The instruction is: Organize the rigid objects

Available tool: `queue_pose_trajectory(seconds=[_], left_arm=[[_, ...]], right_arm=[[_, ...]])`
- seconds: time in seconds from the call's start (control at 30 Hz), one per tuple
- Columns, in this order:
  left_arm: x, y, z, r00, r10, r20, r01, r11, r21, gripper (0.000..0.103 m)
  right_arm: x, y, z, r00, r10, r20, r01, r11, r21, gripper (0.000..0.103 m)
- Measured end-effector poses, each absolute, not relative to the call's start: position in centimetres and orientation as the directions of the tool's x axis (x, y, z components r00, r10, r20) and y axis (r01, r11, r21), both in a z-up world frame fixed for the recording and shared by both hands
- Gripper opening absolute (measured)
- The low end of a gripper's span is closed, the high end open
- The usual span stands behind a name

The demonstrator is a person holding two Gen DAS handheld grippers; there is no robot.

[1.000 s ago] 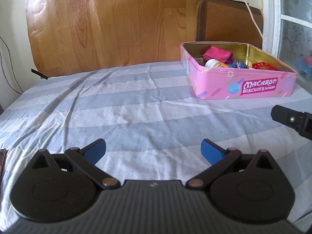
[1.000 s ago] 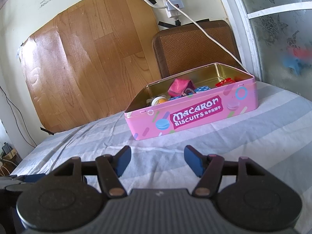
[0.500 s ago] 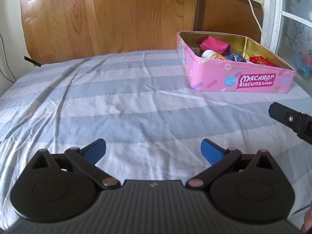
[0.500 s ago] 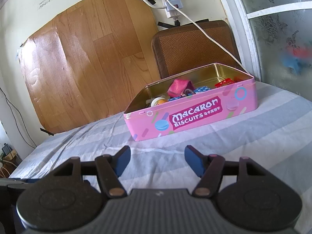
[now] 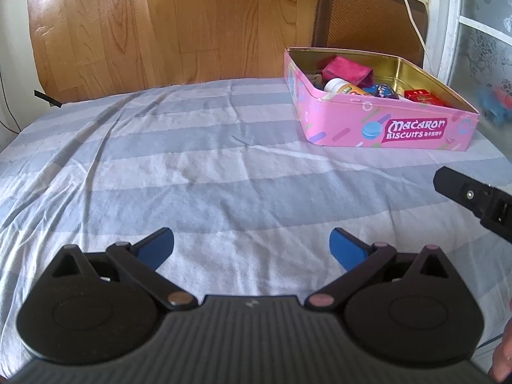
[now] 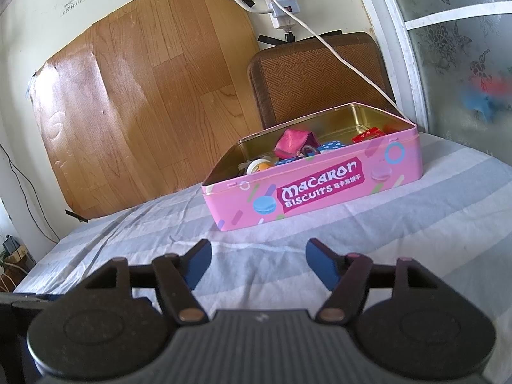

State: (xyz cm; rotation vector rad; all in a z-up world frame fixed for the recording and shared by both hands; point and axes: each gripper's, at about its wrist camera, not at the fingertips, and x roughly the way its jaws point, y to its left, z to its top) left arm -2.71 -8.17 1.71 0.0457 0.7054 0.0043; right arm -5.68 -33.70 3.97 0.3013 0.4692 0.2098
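Observation:
A pink "Macaron Biscuits" tin (image 5: 384, 128) (image 6: 320, 188) stands open at the far right of the striped sheet. Inside lie a magenta pouch (image 5: 347, 70) (image 6: 292, 142), a white-capped bottle (image 5: 340, 87) (image 6: 260, 166), a blue item (image 5: 382, 91) and a red box (image 5: 422, 96) (image 6: 368, 135). My left gripper (image 5: 252, 245) hovers open over bare sheet, well short of the tin. My right gripper (image 6: 257, 254) faces the tin's long side, its jaws opening wider with nothing between them. Part of the right gripper (image 5: 473, 198) shows at the left wrist view's right edge.
A wood-grain panel (image 5: 166, 32) and a brown woven chair back (image 6: 316, 80) stand behind the bed. A white power strip and cable (image 6: 281, 12) hang over the tin. A frosted window (image 6: 460, 51) bounds the right side. The striped sheet (image 5: 192, 166) is wrinkled at left.
The left wrist view has tilted downward a little, so the tin sits lower and nearer. The right gripper's jaws have spread slightly wider. Neither hand has shifted place.

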Motion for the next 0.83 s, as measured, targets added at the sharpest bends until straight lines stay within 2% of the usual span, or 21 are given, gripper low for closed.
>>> queue_pose_trajectory(seconds=[0.77,0.83], left_arm=[[-2.74,-7.97,1.85,0.77,-0.029,-0.637,0.045,0.999,0.009,0.103],[-2.39,-8.14,1.93,0.776,-0.034,-0.63,0.056,0.998,0.015,0.103]], right_arm=[[-5.65,-33.79,3.66,0.872,0.266,-0.411,-0.131,0.936,0.328,0.068],[-5.53,-33.68,3.64,0.869,0.273,-0.412,-0.137,0.934,0.329,0.074]])
